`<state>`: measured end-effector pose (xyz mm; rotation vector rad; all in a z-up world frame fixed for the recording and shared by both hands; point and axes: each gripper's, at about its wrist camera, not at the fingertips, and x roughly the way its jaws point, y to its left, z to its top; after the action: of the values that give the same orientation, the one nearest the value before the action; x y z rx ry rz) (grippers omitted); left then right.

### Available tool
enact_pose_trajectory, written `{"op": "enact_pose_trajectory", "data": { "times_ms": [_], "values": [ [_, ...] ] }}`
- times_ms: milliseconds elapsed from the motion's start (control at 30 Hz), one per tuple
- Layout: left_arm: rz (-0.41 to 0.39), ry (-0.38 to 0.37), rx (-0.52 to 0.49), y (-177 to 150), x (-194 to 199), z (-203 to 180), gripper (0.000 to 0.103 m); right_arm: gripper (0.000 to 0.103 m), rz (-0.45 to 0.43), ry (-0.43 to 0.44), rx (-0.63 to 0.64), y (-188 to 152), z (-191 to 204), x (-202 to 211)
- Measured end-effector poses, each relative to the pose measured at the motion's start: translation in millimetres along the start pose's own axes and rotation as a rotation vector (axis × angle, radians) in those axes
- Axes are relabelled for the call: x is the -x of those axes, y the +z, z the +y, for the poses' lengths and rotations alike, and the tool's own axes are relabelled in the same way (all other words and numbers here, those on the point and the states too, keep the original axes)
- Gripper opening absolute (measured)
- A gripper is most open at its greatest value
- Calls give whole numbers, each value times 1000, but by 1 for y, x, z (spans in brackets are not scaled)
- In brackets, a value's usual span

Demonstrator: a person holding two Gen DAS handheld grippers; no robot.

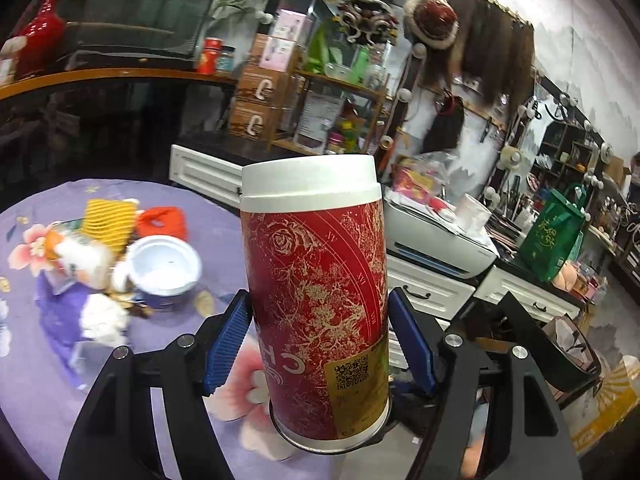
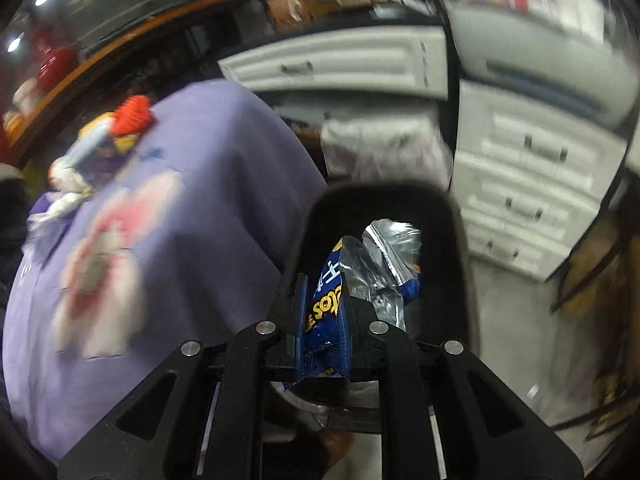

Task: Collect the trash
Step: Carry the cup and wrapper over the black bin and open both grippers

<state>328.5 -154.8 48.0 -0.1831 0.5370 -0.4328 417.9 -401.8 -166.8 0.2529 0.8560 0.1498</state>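
Left gripper [image 1: 320,332] grasps red can [image 1: 316,300] mid-body, near table edge: stiff, smooth, likely light. Right gripper [image 2: 324,324] pinches chip bag [image 2: 326,312] over black bin [image 2: 452,240]: soft, crinkly.

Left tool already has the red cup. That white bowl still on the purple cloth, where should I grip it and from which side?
Judging from the left view, the white bowl lies tipped with its opening showing. Pinch its upper rim, one finger inside and one outside, coming from above on the cup's side; crumpled tissue crowds the other side. The purple tablecloth is bare there.
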Motion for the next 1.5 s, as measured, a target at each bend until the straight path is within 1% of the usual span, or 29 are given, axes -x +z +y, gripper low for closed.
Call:
{"op": "enact_pose_trajectory", "data": {
  "times_ms": [67,133,167,200,267,367,467,533,600,733,833,900,967,1100,1267,1300,1400,1467,1500],
  "values": [
    [13,-8,-22,0,-11,-13,69,15,26,3,-18,-5,-5,-17],
    [24,-11,-40,-1,-21,-21,69,20,49,-18,-22,-10,-9,-34],
    [33,-13,-48,-3,-27,-26,69,27,62,-27,-29,-13,-11,-41],
    [41,-16,-51,-5,-32,-30,69,37,68,-30,-36,-17,-13,-43],
    [67,-23,-64,-9,-46,-40,69,51,69,-37,-56,-25,-17,-48],
    [105,-32,-83,-19,-65,-53,69,51,52,-57,-45,-31,-22,-39],
    [142,-42,-107,-29,-83,-67,69,51,41,-80,-46,-36,-33,-21],
    [160,-43,-121,-35,-94,-75,69,51,37,-126,-45,-42,-43,-3],
    [173,-33,-139,-44,-108,-83,69,51,12,-160,-41,-51,-55,22],
    [211,2,-173,-66,-141,-96,69,52,-34,-233,-34,-69,-73,63],
    [256,52,-177,-88,-172,-101,69,52,-59,-244,-62,-88,-88,91],
    [279,96,-198,-106,-193,-101,69,52,-76,-249,-82,-99,-95,106],
    [301,125,-217,-119,-210,-102,69,52,-86,-257,-88,-107,-99,114],
    [366,150,-200,-140,-235,-95,69,52,-102,-271,-83,-120,-98,128],
    [426,186,-223,-162,-253,-89,69,52,-137,-271,-97,-122,-100,136],
    [449,194,-219,-165,-258,-87,69,52,-142,-265,-107,-122,-100,137],
    [553,182,-195,-176,-272,-81,67,52,-146,-259,-114,-122,-99,136],
    [579,194,-193,-179,-275,-79,68,52,-146,-254,-118,-122,-99,135],
    [582,191,-187,-179,-274,-78,70,52,-148,-250,-121,-122,-98,135]
  ]
}}
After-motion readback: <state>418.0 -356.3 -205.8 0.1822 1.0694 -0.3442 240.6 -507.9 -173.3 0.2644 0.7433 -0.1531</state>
